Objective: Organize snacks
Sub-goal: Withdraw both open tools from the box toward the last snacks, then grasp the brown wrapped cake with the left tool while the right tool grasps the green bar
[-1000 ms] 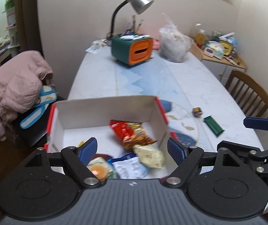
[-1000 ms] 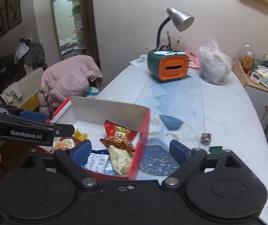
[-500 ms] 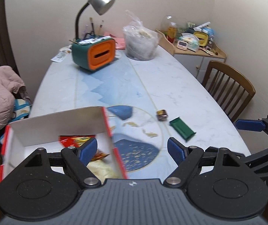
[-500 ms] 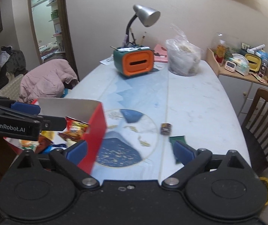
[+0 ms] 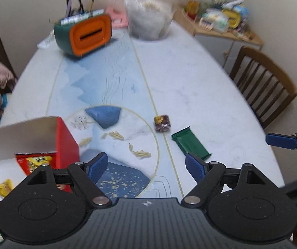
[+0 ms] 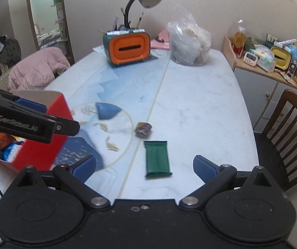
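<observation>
Both grippers' fingers are hanging released. Green bar (image 6: 158,158) is lying between right gripper (image 6: 144,166) fingers; left gripper (image 5: 146,167) view alone is showing red box (image 5: 66,143) contents.

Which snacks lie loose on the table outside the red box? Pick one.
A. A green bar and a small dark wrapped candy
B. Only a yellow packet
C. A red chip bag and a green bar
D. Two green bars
A: the green bar and the small dark wrapped candy lie apart on the table, right of the red box.
</observation>
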`<state>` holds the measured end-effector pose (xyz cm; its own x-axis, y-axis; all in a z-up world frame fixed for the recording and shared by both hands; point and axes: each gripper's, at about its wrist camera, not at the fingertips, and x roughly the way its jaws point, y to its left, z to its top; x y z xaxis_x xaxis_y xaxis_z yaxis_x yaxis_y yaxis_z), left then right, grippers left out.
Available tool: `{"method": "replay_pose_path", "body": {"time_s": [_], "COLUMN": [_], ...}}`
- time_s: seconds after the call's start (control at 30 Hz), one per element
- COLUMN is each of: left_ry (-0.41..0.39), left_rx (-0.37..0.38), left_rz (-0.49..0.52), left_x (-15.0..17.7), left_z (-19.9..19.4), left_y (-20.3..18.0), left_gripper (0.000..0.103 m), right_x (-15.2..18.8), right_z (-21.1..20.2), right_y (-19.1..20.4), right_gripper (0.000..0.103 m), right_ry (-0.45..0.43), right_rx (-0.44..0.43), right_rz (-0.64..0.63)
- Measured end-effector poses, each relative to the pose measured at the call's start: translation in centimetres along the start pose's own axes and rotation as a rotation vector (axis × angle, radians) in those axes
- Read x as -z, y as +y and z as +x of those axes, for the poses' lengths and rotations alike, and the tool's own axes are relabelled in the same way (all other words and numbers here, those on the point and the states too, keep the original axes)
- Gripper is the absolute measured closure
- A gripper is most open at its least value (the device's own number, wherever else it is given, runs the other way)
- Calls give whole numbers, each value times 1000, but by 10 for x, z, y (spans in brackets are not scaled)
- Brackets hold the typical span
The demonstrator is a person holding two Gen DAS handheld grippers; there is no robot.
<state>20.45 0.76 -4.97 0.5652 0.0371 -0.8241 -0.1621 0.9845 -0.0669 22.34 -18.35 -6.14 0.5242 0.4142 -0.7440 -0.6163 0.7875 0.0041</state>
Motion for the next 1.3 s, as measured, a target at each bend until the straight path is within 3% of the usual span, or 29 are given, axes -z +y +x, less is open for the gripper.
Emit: {"method": "replay_pose_path", "body": {"time_s": [0.3,0.63,1.17,1.3], "left_ry": [117,188,221,209], "left_rx": [-25,-19,-33,-47], "left_rz": [-62,-161,-197,-181], "left_x": [-32,-54,-58,-57], "left_z": [73,136,180,181], "left_y": [-19,-19,-19,-24], "left_gripper": [21,21,22,26], "right_x": [4,1,3,5], "right_z": [60,122,152,149], "right_y": [-24,-30,-21,-20], "right_gripper": [4,12,29,43], "right_ry": [95,168,187,170], "right_rx": [-41,-61,-50,-59], "right_rz": [-69,-88,-121,-126]}}
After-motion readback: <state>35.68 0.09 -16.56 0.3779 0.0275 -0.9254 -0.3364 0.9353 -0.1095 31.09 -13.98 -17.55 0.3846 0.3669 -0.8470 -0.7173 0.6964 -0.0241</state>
